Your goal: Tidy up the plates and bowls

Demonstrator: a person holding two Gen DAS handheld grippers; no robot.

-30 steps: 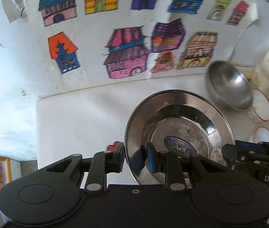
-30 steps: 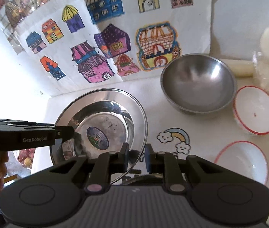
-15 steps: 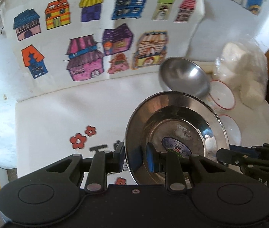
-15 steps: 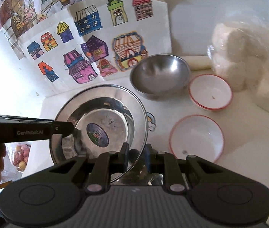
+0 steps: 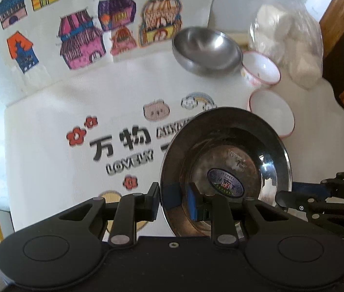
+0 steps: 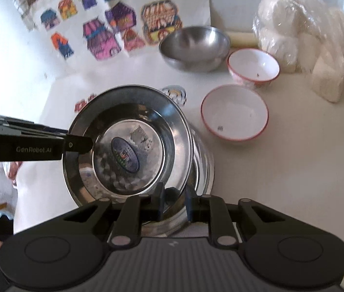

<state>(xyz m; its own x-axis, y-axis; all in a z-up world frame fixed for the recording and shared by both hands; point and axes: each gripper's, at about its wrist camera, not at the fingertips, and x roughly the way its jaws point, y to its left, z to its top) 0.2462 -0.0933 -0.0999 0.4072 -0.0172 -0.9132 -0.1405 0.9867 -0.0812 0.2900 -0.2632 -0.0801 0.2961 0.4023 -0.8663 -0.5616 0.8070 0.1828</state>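
Both tongs clench one steel plate: left tongs (image 5: 173, 203) on its lower-left rim, right tongs (image 6: 174, 203) on the near rim. The plate (image 6: 128, 146) hangs mid-frame above the bench (image 6: 281, 170), white bowls (image 6: 235, 113) upper right.

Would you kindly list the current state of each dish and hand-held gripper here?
Shiny steel plate with oval sticker: held tilted above the table.
Left hand-held gripper: shut on its rim.
Right hand-held gripper: shut on its rim.
Round steel bowl: upright, empty.
Two red-rimmed white bowls: upright, apparently empty.
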